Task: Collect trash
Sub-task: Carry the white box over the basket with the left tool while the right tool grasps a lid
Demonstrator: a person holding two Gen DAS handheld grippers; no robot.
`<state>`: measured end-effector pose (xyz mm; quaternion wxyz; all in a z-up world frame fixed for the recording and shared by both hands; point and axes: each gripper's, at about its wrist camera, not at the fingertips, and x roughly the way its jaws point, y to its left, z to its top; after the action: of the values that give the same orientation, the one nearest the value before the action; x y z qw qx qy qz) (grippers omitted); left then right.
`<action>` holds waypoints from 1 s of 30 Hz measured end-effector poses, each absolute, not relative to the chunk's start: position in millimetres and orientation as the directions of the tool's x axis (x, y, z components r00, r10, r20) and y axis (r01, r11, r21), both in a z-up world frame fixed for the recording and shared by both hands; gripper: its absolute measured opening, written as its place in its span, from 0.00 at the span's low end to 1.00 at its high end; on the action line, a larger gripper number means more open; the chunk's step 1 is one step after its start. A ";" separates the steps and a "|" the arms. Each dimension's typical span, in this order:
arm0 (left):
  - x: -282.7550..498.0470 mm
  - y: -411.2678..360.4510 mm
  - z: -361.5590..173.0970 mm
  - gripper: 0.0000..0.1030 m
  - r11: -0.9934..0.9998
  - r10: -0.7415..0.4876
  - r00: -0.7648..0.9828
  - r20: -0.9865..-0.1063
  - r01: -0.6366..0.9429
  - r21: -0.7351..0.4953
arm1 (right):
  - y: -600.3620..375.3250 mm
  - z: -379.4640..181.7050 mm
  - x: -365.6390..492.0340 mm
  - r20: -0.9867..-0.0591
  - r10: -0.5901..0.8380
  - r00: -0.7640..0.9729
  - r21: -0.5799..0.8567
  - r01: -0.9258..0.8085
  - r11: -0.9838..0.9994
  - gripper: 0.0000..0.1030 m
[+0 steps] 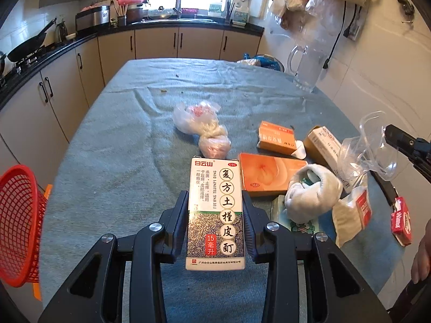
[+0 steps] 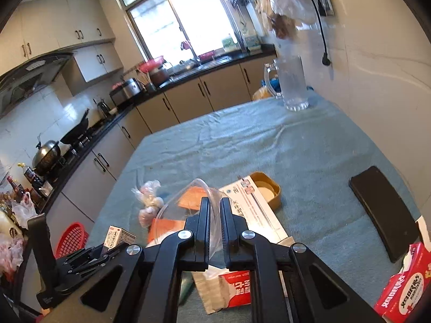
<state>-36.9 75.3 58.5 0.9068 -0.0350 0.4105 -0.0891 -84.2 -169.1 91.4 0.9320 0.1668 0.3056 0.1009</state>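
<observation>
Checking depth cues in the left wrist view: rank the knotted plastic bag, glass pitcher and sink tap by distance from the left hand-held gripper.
1. Knotted plastic bag: mid-table, just beyond the left hand-held gripper and the medicine box it holds.
2. Glass pitcher: far right table corner.
3. Sink tap: back counter, under the window.

Right claw: jaws closed on a thin clear plastic wrapper.
Left claw: lower left, holding a small white carton.
Counter: covered with a teal cloth.
Black flat phone: right side, lying flat.
Clear glass mug: far end, upright.
Red mesh basket: beyond the left edge.
</observation>
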 end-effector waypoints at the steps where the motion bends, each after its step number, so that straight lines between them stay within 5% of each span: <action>1: -38.4 76.9 60.9 0.34 0.982 -0.189 0.652 -0.735 0.130 -0.137 | -167.5 94.4 -86.7 -0.529 0.294 0.796 0.372 -0.093 0.923 0.08; 16: -63.7 136.7 85.8 0.34 0.986 -0.150 0.709 -0.689 0.053 -0.159 | -97.7 106.1 -94.5 -0.493 0.453 0.742 0.399 -0.270 0.876 0.08; 30: -103.4 282.8 95.8 0.34 0.967 0.035 0.746 -0.665 -0.194 -0.167 | 27.5 107.8 -84.9 -0.499 0.621 0.604 0.412 -0.465 0.783 0.08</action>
<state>-103.4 282.8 95.8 0.9275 -0.1136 0.3507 0.0618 -84.9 27.5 107.8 0.8874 0.1211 0.3228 0.3060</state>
